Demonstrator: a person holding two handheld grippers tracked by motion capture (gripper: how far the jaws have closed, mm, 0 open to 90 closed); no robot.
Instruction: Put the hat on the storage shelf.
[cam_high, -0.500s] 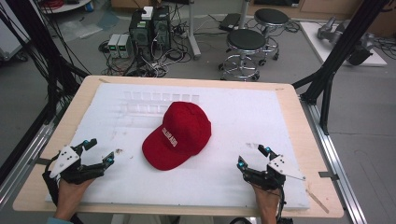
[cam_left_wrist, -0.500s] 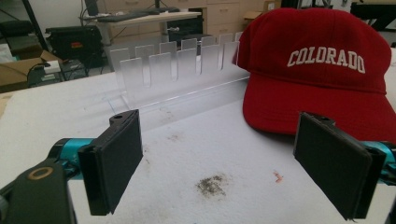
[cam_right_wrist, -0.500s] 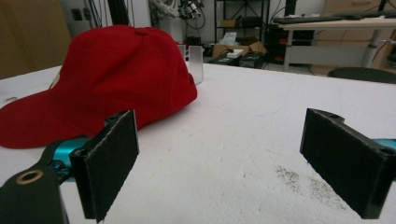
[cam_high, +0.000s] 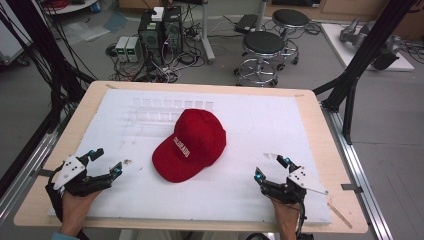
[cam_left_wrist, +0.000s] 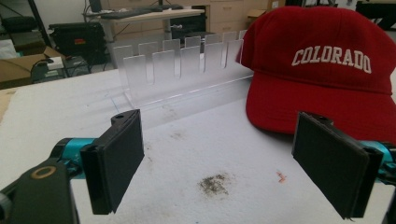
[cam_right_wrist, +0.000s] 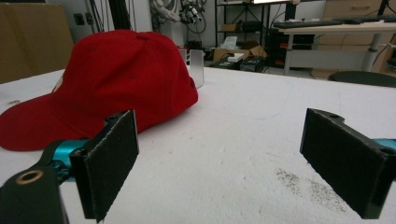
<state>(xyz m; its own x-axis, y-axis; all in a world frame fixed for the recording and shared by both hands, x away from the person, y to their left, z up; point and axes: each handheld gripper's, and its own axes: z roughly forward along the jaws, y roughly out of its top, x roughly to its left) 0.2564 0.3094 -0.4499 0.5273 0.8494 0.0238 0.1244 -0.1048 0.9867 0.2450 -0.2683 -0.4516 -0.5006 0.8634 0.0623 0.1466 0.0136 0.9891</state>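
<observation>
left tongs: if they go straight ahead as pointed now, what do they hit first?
Probably the red cap: its brim lies just ahead on the right of the open left tongs. The clear slotted rack stands farther back; depth is hard to judge.

You have one red cap (cam_high: 190, 144) on the one white mat (cam_high: 260, 125), one clear slotted rack (cam_left_wrist: 187, 70), and two grippers, one left gripper (cam_high: 106, 161) and one right gripper (cam_high: 272, 168). Behind the table stand two stools (cam_high: 264, 47).

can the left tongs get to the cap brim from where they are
Probably yes. The left tongs stand open, and only bare white mat lies between them and the red cap, whose brim faces that side.
</observation>
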